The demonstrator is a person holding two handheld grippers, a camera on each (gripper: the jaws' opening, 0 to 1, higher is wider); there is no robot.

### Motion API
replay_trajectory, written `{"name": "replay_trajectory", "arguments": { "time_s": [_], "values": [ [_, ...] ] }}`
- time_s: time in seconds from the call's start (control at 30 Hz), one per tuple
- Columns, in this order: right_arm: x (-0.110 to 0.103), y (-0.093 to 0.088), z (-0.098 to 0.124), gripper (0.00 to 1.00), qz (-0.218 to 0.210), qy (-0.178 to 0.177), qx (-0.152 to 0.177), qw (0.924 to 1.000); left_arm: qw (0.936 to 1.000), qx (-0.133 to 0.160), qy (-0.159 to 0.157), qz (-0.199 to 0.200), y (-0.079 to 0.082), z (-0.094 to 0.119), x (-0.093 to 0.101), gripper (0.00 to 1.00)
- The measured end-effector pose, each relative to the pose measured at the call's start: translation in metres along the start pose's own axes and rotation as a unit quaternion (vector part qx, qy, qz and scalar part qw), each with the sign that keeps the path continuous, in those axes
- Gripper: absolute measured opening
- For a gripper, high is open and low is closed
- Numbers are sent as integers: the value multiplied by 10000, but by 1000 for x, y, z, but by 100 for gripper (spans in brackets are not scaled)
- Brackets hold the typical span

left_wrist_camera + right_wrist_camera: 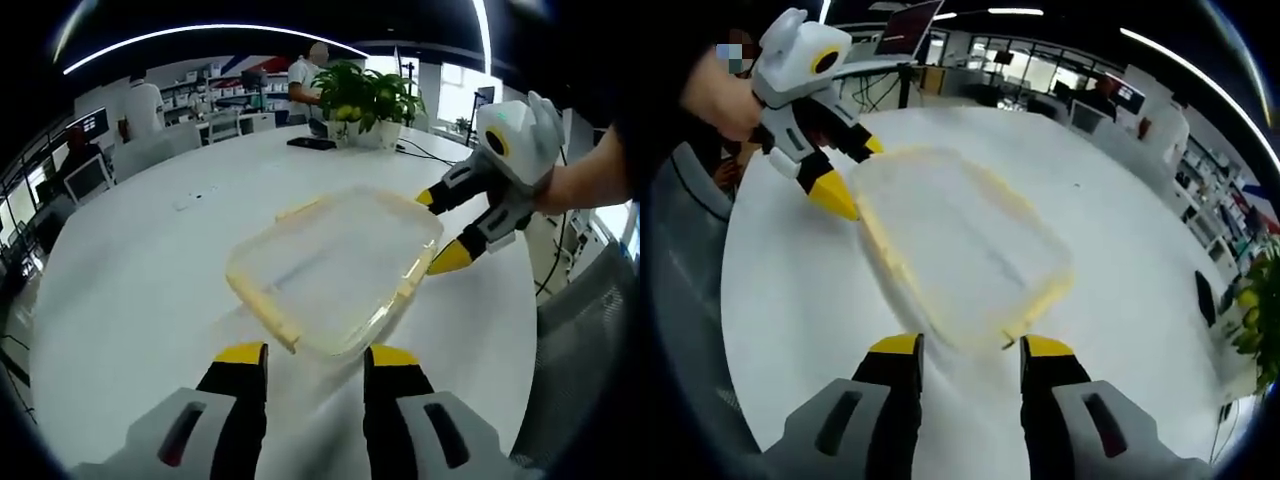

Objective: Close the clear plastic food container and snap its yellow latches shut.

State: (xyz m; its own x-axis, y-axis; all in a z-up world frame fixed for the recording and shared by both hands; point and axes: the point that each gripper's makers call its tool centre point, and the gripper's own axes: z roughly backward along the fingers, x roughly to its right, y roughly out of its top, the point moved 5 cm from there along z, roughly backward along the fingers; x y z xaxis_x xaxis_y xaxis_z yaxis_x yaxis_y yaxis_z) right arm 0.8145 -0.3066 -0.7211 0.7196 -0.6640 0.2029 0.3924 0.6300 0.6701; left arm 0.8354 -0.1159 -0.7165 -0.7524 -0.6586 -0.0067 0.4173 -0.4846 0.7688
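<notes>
**Clear container between two grippers, white tabletop**

Item: clear plastic food container (335,270) with yellow latches (270,320), lid on, lying on the round white tabletop (130,290).

Left gripper (315,358): yellow-tipped jaws spread apart, released, nothing between them; the container's near edge sits just ahead of the tips.

Right gripper (965,348): jaws likewise parted and empty, the container just beyond the tips. Seen from the left gripper view, it sits at the container's far right corner, one tip above the rim and one beside it; contact cannot be told.

Surroundings: potted plant (370,100) and a dark flat object (311,143) at the far tabletop edge; office desks and people beyond.
</notes>
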Motion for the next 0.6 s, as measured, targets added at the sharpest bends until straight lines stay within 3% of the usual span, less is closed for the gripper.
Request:
{"name": "replay_trajectory", "arguments": {
  "time_s": [0.23,0.6],
  "values": [
    [-1,1,-1,32,166,-21,40,9999,10000,28,14,-81,1,0,2,25],
    [-1,2,-2,31,246,-52,-2,9997,10000,46,41,-57,0,0,3,25]
  ]
}}
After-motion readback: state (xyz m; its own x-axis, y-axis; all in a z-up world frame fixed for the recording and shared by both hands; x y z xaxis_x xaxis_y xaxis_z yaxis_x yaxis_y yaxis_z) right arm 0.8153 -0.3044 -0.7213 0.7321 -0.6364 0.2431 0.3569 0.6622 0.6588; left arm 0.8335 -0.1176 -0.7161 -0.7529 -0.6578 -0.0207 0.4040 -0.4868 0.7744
